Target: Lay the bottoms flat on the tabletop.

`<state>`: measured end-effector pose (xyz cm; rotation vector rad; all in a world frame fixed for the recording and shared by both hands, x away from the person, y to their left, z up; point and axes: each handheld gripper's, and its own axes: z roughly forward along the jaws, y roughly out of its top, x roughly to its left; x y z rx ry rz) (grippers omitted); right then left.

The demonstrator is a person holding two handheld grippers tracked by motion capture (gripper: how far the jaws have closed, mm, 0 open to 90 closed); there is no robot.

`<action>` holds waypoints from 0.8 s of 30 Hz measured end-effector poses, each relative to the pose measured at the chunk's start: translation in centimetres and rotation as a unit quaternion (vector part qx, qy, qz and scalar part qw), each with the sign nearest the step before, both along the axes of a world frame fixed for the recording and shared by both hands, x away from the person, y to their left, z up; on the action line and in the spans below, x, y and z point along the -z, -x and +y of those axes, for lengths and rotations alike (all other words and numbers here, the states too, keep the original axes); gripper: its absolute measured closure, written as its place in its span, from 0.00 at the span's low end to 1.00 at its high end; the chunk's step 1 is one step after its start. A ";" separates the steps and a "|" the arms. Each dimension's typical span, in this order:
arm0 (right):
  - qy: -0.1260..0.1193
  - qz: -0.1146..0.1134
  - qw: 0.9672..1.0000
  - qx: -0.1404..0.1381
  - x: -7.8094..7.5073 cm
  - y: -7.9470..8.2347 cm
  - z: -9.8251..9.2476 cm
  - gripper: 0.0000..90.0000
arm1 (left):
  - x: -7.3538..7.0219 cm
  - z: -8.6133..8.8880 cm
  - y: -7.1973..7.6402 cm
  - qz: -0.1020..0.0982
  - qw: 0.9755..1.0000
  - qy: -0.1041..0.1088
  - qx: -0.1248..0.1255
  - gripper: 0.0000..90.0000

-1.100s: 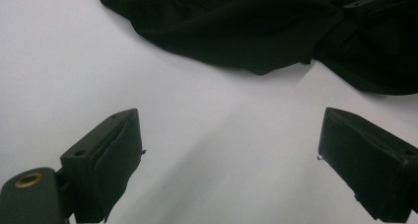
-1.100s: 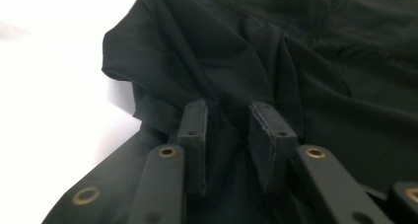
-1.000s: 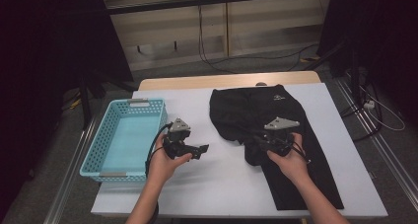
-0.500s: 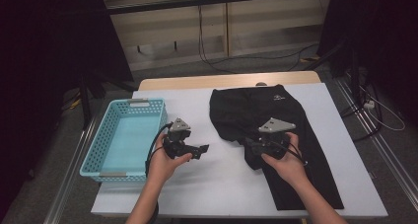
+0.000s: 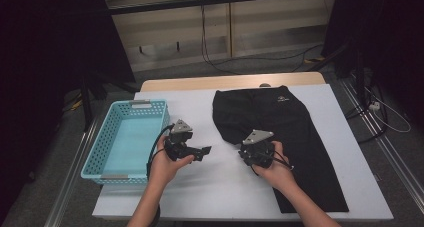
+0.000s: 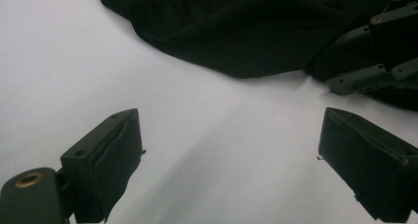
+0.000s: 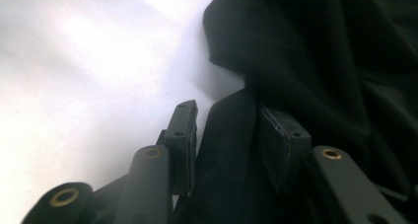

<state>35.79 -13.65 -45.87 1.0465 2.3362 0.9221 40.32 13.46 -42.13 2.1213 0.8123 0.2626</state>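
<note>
The black shorts [image 5: 280,132] lie spread on the right half of the counter [image 5: 215,187]. The right hand-held gripper [image 5: 251,154] has just been closing its jaws — a fold of the shorts' left edge sits pinched between them. The left hand-held gripper [image 5: 202,151] hangs released above bare counter, beside the blue basket [image 5: 125,137].

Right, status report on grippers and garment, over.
Left gripper open, above bare white table. Right gripper closing on black trousers edge. Nothing in the way.

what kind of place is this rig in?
Probably a lab or recording bay, not a home: a white work table with dark curtains at both sides, loose cables on the floor, and a black garment laid beside a blue basket.
</note>
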 end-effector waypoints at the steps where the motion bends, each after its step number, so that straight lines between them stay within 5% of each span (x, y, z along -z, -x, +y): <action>1: -0.003 0.000 1.000 0.003 0.1 0.0 -0.1 0.67 | 0.0 0.0 0.0 0.000 1.000 0.000 0.000 0.10; 9: -0.017 0.002 1.000 0.016 0.2 -0.5 -0.9 0.96 | 0.0 0.0 0.1 -0.003 1.000 -0.001 -0.005 0.10; 13: -0.043 0.016 0.999 0.020 0.1 -0.6 -1.4 0.99 | 0.2 0.0 0.0 0.000 1.000 -0.006 -0.003 0.10; 19: -0.072 0.017 0.996 -0.041 -1.7 1.3 -0.3 0.99 | -0.2 -0.2 0.1 -0.004 1.000 0.002 -0.002 0.10; 24: -0.111 0.014 0.990 -0.088 -3.6 3.1 0.3 0.99 | -0.1 -0.3 0.2 -0.003 1.000 -0.002 -0.001 0.10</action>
